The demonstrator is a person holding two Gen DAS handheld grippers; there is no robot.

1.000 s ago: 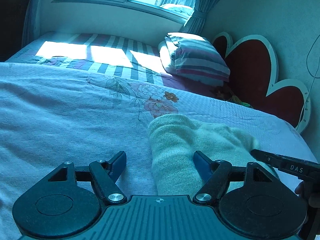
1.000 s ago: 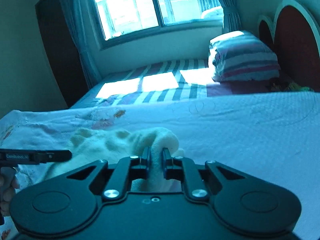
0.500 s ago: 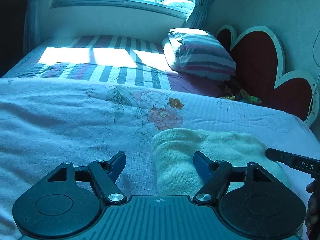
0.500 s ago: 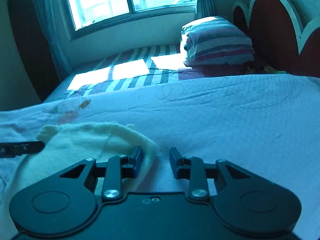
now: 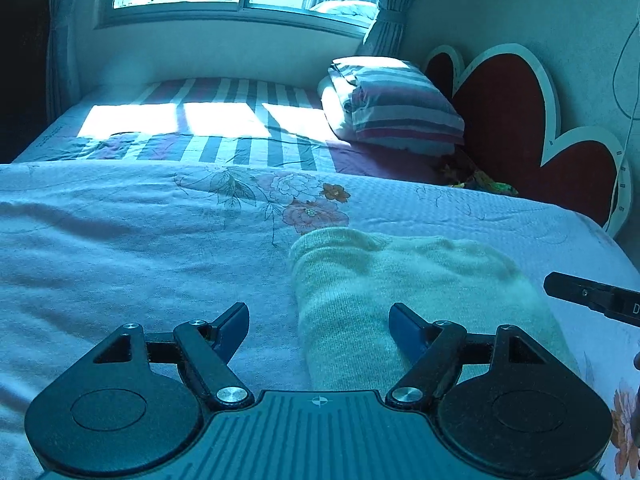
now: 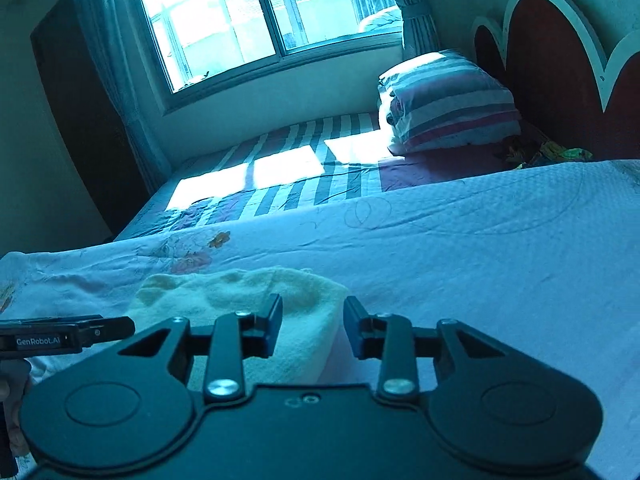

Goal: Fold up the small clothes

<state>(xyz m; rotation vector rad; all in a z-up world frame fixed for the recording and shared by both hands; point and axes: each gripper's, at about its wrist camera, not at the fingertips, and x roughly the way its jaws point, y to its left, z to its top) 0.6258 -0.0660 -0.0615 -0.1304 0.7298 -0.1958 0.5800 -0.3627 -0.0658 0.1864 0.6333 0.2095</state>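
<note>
Folded pale-yellow fuzzy knit garment point(image 5: 400, 280) lies flat on the floral-print bedspread point(image 5: 120, 248), partly between the spread left tool point(image 5: 319, 318); the spread right tool point(image 6: 313, 318) straddles its rounded edge.

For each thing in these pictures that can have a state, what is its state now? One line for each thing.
Left gripper: jaws open, holding nothing.
Right gripper: jaws open, holding nothing.
Pale knit garment: folded, lying flat on the bedspread, free of both grippers.
Floral bedspread: spread over the bed, lightly wrinkled.
Striped quilt: folded, stacked by the headboard.
Curtain: drawn aside and tied.
</note>
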